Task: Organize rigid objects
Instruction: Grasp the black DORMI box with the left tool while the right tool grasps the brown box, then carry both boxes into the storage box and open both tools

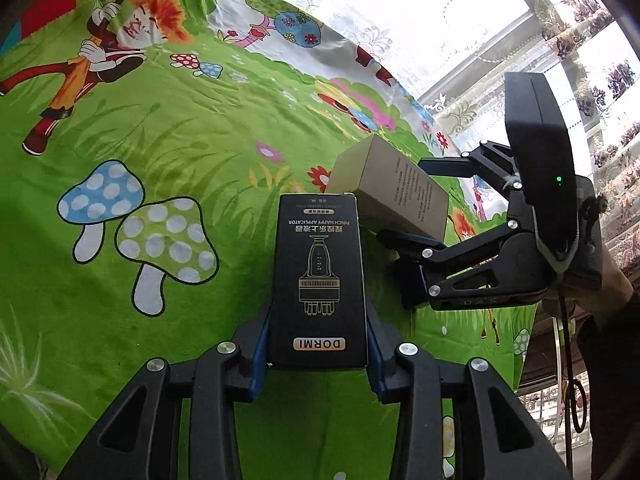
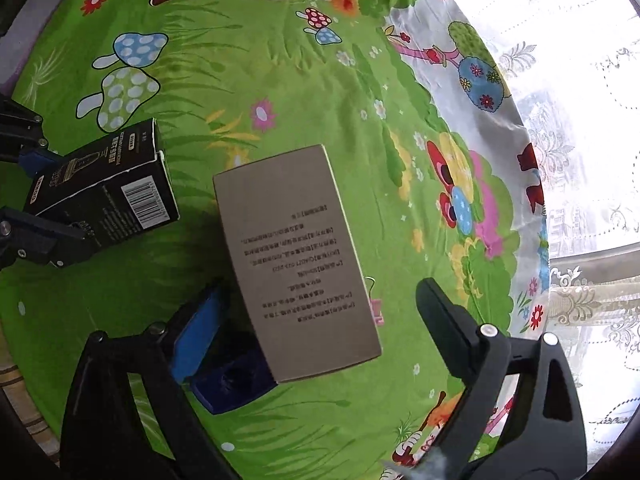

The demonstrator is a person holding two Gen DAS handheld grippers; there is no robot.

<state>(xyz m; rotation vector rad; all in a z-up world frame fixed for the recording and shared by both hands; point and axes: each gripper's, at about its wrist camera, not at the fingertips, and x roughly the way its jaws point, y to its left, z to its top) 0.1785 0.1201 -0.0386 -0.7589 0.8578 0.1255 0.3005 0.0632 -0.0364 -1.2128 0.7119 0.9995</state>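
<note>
My left gripper (image 1: 319,320) is shut on a black DORMI box (image 1: 318,272), its blue pads pressed on the box's two long sides. The right wrist view shows this box (image 2: 108,188) at the left, tilted in the left gripper (image 2: 64,200). A tan cardboard box (image 2: 296,256) with printed text lies on the green cloth between the fingers of my right gripper (image 2: 320,312). The blue-padded finger is close to one side and the black finger stands clear of the other, so the jaws are open. In the left wrist view the tan box (image 1: 388,188) sits just behind the black one, with the right gripper (image 1: 420,204) straddling it.
A dark blue block (image 2: 228,380) lies against the tan box's near corner. A pink binder clip (image 2: 377,312) peeks out on its other side. The cartoon tablecloth (image 2: 280,80) covers the table, whose edge curves along the right by lace curtains (image 2: 580,160).
</note>
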